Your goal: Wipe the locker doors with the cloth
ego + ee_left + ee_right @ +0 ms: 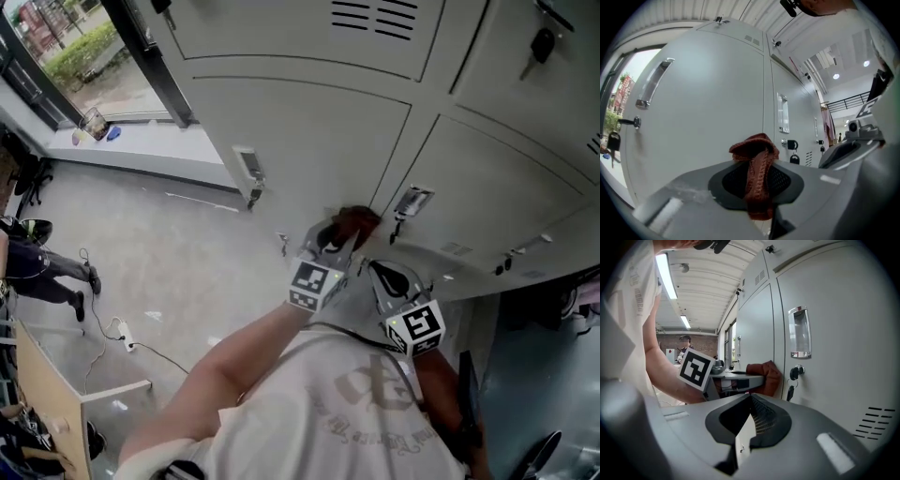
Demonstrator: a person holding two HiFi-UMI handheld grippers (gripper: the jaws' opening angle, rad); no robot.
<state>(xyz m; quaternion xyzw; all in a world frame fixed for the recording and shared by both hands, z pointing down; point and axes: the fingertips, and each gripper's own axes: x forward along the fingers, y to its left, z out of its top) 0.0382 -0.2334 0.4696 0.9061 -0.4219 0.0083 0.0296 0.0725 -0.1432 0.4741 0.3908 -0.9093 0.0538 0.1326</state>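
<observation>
My left hand-held gripper (758,186) is clamped on the reddish-brown cloth (757,161). The cloth's bunched end sits against a grey locker door (703,117), close to the seam between two doors. My right hand-held gripper (749,404) hangs just beside the left, jaws drawn together on nothing, near the neighbouring door's keyed lock (796,372) and recessed handle (799,332).

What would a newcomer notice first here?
The rust-red cloth stands out, clamped in the left gripper and held up to the grey locker doors at a seam. Beside it the right gripper, jaws together and empty, faces a door with a key hanging from its lock.
</observation>
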